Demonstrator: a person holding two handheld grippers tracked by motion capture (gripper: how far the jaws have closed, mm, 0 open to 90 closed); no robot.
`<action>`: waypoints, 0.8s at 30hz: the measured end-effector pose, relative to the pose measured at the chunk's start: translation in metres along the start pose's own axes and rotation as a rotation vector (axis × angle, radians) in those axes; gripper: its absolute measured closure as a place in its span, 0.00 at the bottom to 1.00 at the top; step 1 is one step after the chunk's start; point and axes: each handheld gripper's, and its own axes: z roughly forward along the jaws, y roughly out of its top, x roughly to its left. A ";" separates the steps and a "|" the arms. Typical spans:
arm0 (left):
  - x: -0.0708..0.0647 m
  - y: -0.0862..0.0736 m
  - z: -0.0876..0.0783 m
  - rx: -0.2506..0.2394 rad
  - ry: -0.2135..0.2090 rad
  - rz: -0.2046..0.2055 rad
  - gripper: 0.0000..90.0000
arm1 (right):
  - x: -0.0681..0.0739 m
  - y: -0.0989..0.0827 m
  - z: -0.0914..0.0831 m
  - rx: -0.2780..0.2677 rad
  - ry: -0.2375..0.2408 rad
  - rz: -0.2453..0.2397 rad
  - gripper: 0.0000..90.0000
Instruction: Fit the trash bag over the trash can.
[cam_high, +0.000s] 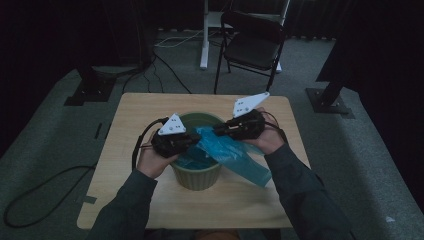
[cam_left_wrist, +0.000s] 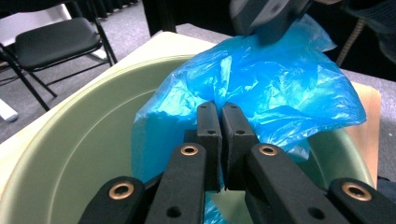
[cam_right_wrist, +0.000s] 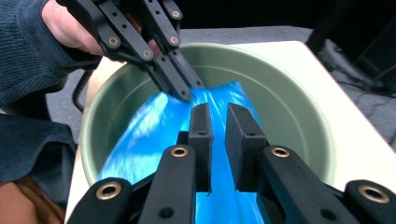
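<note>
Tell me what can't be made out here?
- Bottom of the green bucket: the blue plastic bag covers it in every view.
- Bag's surface in the right gripper view: motion-blurred.
- Whether the right gripper pinches the bag: unclear there.
- Bag's mouth: crumpled folds around the left gripper hide it.

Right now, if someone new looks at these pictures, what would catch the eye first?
The bright blue plastic bag stands out: it lies across the green bucket in the middle of the wooden table and hangs over the rim. The left gripper pinches the bag over the bucket, while the right gripper is slightly open above it.
</note>
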 end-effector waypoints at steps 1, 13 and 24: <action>0.003 -0.002 -0.003 -0.004 0.003 -0.011 0.97 | 0.000 -0.002 -0.005 -0.007 -0.009 0.003 0.90; 0.012 -0.012 -0.012 -0.010 0.027 -0.053 0.97 | 0.015 -0.045 -0.046 -0.015 -0.060 0.046 0.96; 0.015 -0.015 -0.016 -0.015 0.035 -0.064 0.96 | 0.020 -0.068 -0.035 0.097 -0.144 0.047 0.83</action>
